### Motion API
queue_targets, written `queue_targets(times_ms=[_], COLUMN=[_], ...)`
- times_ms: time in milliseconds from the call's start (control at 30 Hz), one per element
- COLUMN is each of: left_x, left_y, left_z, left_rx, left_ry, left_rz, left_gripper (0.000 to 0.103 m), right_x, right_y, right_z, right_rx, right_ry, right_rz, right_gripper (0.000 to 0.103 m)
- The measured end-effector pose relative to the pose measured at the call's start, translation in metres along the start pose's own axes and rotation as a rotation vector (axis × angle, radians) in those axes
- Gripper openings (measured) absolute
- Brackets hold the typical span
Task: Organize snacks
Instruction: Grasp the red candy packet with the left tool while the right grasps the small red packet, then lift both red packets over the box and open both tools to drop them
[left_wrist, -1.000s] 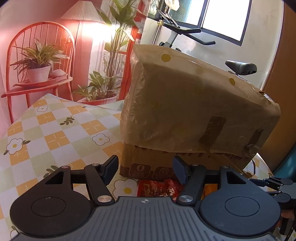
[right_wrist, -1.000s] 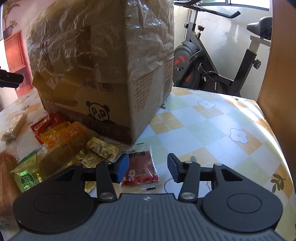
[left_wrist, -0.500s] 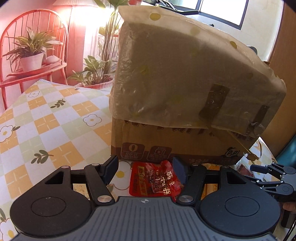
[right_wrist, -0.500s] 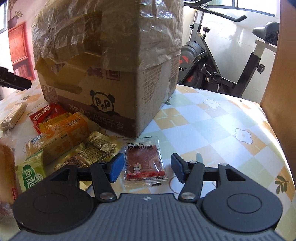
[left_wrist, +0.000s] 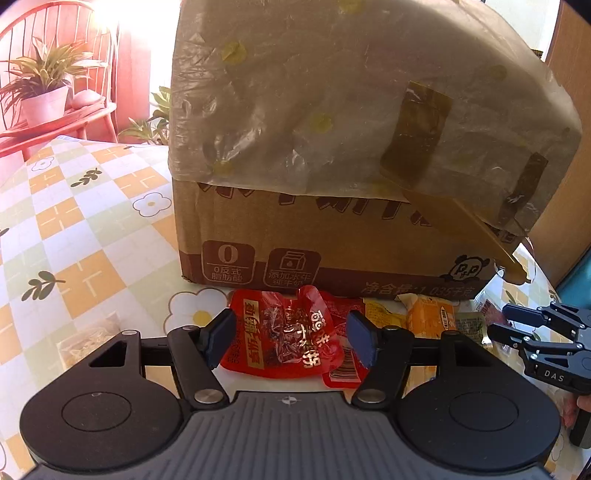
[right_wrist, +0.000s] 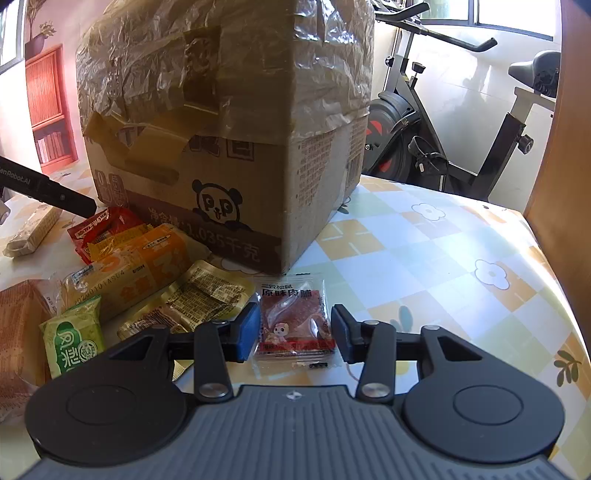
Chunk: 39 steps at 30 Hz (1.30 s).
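A crinkled red snack packet (left_wrist: 284, 332) lies on the checked tablecloth in front of the cardboard box (left_wrist: 332, 236). My left gripper (left_wrist: 291, 338) hovers over it, open, with the packet between its fingers and clear of the pads. In the right wrist view a small clear packet of red jerky (right_wrist: 295, 317) lies flat by the box corner (right_wrist: 284, 206). My right gripper (right_wrist: 295, 328) straddles it, its jaws closing, the blue pads (right_wrist: 249, 328) near the packet's edges without squeezing it.
A heap of snacks lies left of the jerky: an orange packet (right_wrist: 140, 266), a yellow-brown one (right_wrist: 199, 299), a green one (right_wrist: 74, 339), a red one (right_wrist: 103, 229). An exercise bike (right_wrist: 424, 140) stands behind the table. A wooden panel (right_wrist: 569, 147) borders the right edge.
My left gripper has sunk toward the table, and the red packet now sits fully between its fingers. My right gripper widened, then narrowed around the jerky packet.
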<state>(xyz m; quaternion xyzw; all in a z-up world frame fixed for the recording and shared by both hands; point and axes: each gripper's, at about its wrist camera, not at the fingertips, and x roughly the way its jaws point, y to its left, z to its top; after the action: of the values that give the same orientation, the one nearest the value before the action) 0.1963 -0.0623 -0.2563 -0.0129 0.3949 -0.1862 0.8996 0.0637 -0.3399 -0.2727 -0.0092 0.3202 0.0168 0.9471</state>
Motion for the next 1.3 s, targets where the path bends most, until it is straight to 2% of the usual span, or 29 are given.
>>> queue_targets(times_ms=[67, 200, 233, 267, 300, 400, 567, 667, 700, 733, 800, 867, 933, 967, 1100, 1300], left_x=[0.007, 0.015, 0.019, 0.021, 0.023, 0.022, 0.020, 0.021, 0.021, 0.020, 0.015, 0.008, 0.000, -0.007, -0.023, -0.047], left_y=[-0.006, -0.019, -0.021, -0.020, -0.018, -0.012, -0.007, -0.011, -0.012, -0.011, -0.014, -0.018, -0.016, -0.017, -0.016, -0.006], left_z=[0.001, -0.002, -0.003, -0.003, -0.004, -0.007, -0.010, -0.013, -0.014, -0.014, -0.015, -0.017, -0.019, -0.019, -0.022, -0.025], left_rx=[0.020, 0.086, 0.095, 0.091, 0.072, 0.049, 0.080, 0.142, 0.151, 0.142, 0.144, 0.154, 0.150, 0.157, 0.169, 0.114], left_ry=[0.008, 0.010, 0.015, 0.019, 0.024, 0.014, 0.002, 0.000, -0.004, -0.005, -0.011, -0.021, -0.046, -0.067, -0.070, -0.104], left_rz=[0.002, 0.052, 0.080, 0.095, 0.099, 0.095, 0.116, 0.150, 0.156, 0.149, 0.127, 0.140, 0.127, 0.118, 0.097, 0.076], left_gripper=[0.073, 0.072, 0.070, 0.061, 0.057, 0.056, 0.062, 0.066, 0.065, 0.063, 0.038, 0.033, 0.015, 0.002, 0.001, 0.001], right_x=[0.000, 0.000, 0.000, 0.000, 0.000, 0.000, 0.000, 0.000, 0.000, 0.000, 0.000, 0.000, 0.000, 0.000, 0.000, 0.000], right_y=[0.000, 0.000, 0.000, 0.000, 0.000, -0.001, 0.000, 0.000, 0.000, 0.000, -0.001, -0.001, 0.000, 0.000, -0.001, 0.000], right_z=[0.000, 0.000, 0.000, 0.000, 0.000, 0.000, 0.000, 0.000, 0.000, 0.000, 0.000, 0.000, 0.000, 0.000, 0.000, 0.000], right_rx=[0.002, 0.002, 0.002, 0.002, 0.002, 0.002, 0.003, 0.004, 0.004, 0.003, 0.003, 0.003, 0.003, 0.003, 0.003, 0.002], right_ry=[-0.001, -0.001, -0.001, -0.001, -0.001, -0.002, -0.001, -0.001, -0.002, -0.001, -0.002, -0.002, -0.002, -0.002, -0.002, -0.004], right_rz=[0.001, 0.001, 0.001, 0.001, 0.001, 0.001, 0.001, 0.001, 0.001, 0.001, 0.001, 0.001, 0.001, 0.001, 0.000, -0.015], right_gripper=[0.045, 0.045, 0.045, 0.045, 0.045, 0.045, 0.045, 0.045, 0.045, 0.045, 0.045, 0.045, 0.045, 0.045, 0.045, 0.045])
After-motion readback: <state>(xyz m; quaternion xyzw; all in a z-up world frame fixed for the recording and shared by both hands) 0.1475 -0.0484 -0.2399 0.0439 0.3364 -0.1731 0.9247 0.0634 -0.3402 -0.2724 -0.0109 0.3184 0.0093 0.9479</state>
